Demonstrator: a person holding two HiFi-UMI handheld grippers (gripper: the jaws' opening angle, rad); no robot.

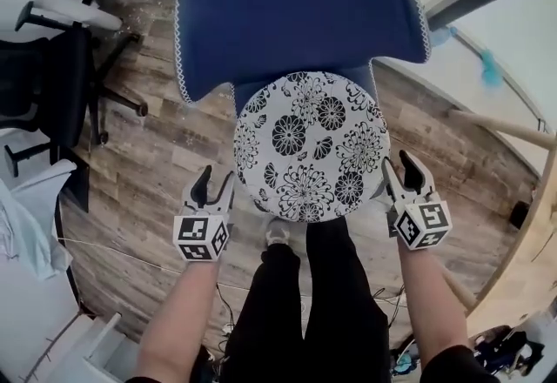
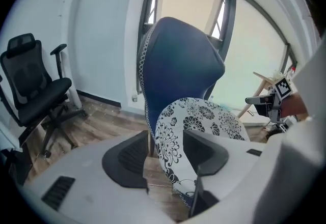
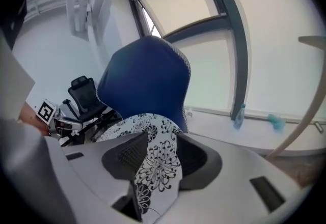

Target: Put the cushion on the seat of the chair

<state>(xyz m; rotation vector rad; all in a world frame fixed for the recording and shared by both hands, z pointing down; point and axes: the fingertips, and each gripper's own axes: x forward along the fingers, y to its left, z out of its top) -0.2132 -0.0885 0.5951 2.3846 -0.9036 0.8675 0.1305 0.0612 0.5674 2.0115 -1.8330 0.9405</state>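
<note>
Head view shows the cushion (image 1: 311,146) lying on the chair (image 1: 296,16) seat; left gripper (image 1: 215,184) and right gripper (image 1: 399,168) flank it, jaws apart, holding nothing; the right sits just beside the rim, so a careless pull could probably drag the cushion off the front.

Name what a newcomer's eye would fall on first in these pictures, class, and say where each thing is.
The round white cushion with black flowers stands out, lying on the seat of the blue chair in the middle of the head view. The left gripper and the right gripper flank it, both open. A black office chair stands at the left.
</note>
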